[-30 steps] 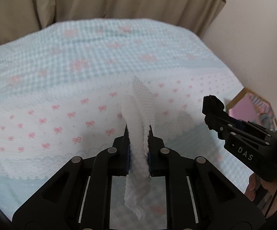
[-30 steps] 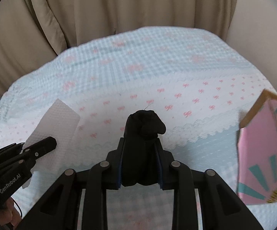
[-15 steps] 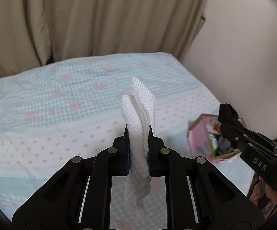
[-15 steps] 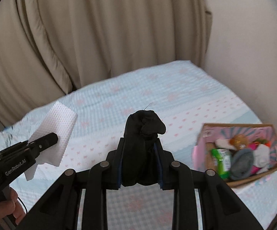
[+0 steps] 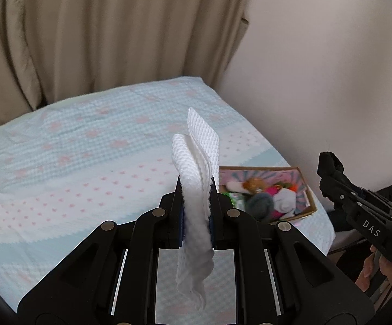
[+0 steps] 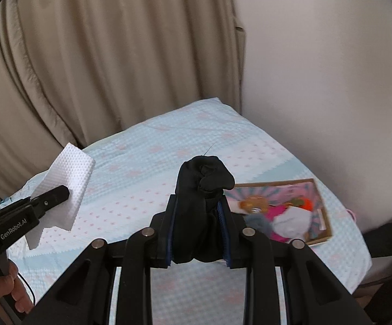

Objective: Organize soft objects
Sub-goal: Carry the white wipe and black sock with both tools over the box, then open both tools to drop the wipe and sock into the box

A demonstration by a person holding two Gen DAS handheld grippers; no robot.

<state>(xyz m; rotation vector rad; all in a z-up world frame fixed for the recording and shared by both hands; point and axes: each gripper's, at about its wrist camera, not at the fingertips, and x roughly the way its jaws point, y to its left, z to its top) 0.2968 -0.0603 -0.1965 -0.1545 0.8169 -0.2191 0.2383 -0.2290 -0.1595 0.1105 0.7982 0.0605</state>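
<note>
Both loads are riding above the bed (image 5: 93,168): left gripper (image 5: 196,189) clamping white cloth (image 5: 196,178), right gripper (image 6: 198,203) clamping black cloth (image 6: 201,189); part-filled box (image 6: 322,208) at far right awaiting them.

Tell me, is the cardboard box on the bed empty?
No, the cardboard box already holds several soft items, grey, white and pink among them.
</note>
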